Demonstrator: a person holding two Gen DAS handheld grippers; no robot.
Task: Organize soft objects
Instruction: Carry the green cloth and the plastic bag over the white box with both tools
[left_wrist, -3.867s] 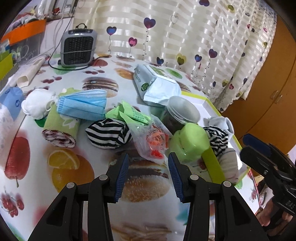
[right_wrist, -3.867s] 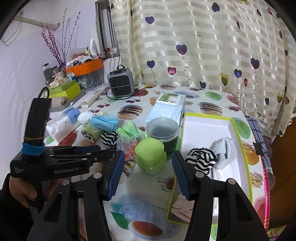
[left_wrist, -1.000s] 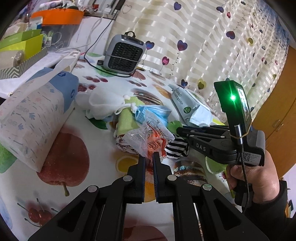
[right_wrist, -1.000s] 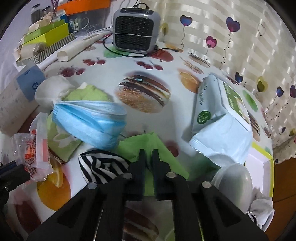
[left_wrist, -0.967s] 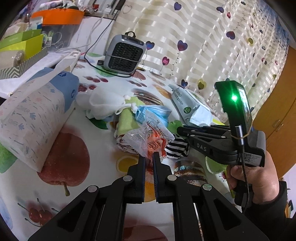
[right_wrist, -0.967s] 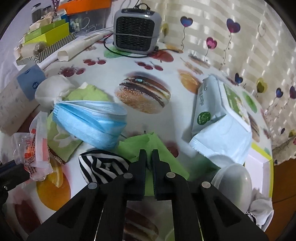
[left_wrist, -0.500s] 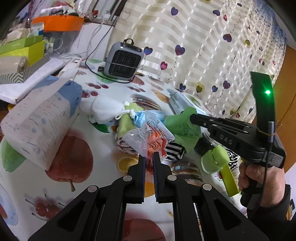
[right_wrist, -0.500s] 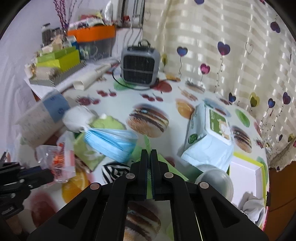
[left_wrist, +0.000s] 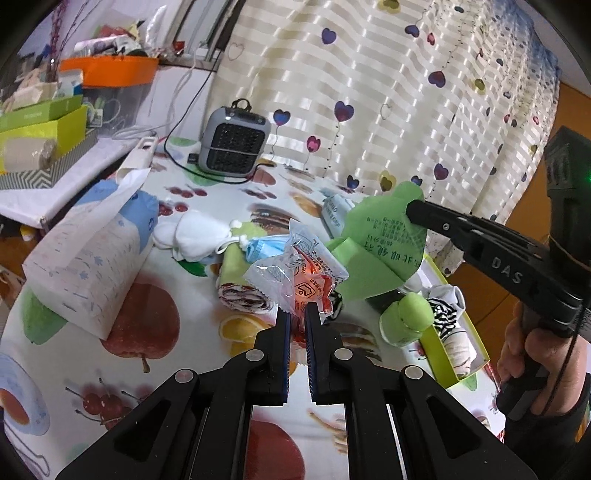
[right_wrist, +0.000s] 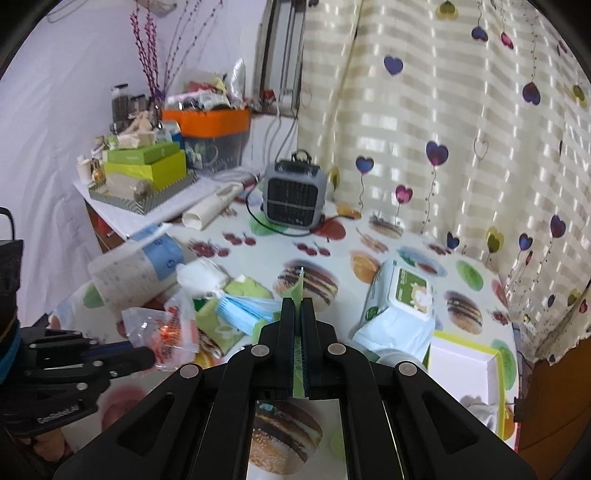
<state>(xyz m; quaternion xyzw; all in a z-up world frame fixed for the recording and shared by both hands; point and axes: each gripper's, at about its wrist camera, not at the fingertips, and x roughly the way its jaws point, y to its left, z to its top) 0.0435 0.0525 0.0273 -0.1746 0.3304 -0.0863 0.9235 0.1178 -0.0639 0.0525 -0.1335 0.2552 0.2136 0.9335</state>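
My left gripper (left_wrist: 296, 314) is shut on a clear plastic packet with red contents (left_wrist: 301, 275), held above the table; it also shows in the right wrist view (right_wrist: 168, 332). My right gripper (right_wrist: 298, 301) is shut on a green packet (left_wrist: 380, 245), seen edge-on between its jaws (right_wrist: 297, 291) and lifted in the air. Below lie a blue face mask (right_wrist: 245, 308), a white cloth bundle (left_wrist: 192, 236), a rolled green towel (left_wrist: 236, 284) and a striped sock in the yellow-rimmed tray (left_wrist: 476, 350).
A tissue pack (left_wrist: 92, 258) lies at the left. A grey heater (left_wrist: 232, 142) stands at the back, a wipes pack (right_wrist: 402, 306) at the right. A green foam piece (left_wrist: 406, 321) sits by the tray. Boxes stack on a side shelf (right_wrist: 144, 173).
Both grippers have risen from the table. The right one has lifted the green packet clear of the pile; the left one still holds the plastic packet.
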